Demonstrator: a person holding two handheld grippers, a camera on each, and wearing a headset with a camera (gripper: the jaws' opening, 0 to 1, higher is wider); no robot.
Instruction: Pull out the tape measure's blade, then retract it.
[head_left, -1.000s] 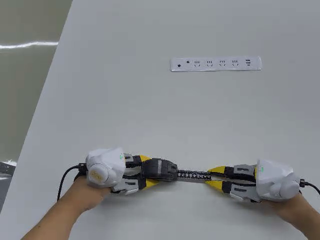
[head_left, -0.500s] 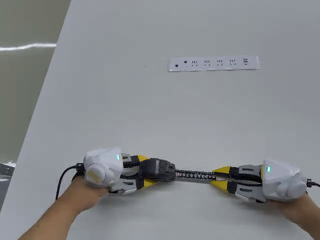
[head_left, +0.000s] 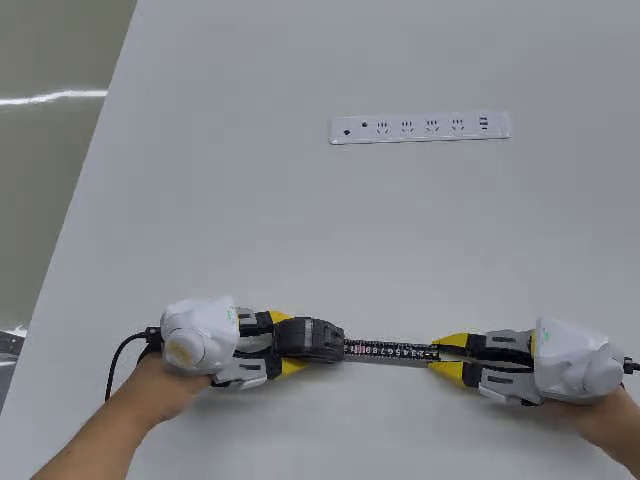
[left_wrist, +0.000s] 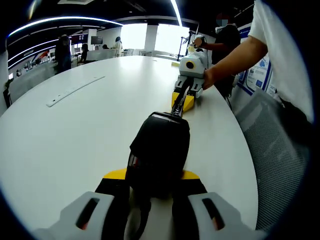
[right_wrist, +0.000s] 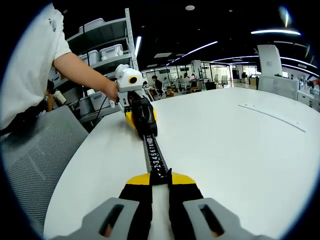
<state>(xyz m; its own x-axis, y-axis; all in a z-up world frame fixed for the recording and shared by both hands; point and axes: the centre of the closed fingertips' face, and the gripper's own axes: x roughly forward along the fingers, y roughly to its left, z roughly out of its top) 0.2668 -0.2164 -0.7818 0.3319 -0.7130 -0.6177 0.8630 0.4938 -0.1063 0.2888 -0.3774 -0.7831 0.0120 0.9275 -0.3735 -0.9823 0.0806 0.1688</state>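
Observation:
The black tape measure case (head_left: 315, 340) lies near the table's front edge, held between the yellow-tipped jaws of my left gripper (head_left: 290, 343), which is shut on it. In the left gripper view the case (left_wrist: 159, 150) sits between my jaws. A short length of blade (head_left: 390, 350) with printed numbers stretches rightward to my right gripper (head_left: 447, 356), shut on the blade's end. In the right gripper view the blade (right_wrist: 154, 156) runs from my right gripper (right_wrist: 160, 183) back to the case (right_wrist: 144, 116).
A white power strip (head_left: 420, 127) lies flat at the far middle of the white table (head_left: 300, 200). The table's left edge (head_left: 85, 190) drops to the floor. An office with desks and people lies beyond in the gripper views.
My right gripper has moved rightward, away from the case, and more of the blade is drawn out. The left gripper holds the case nearly still.

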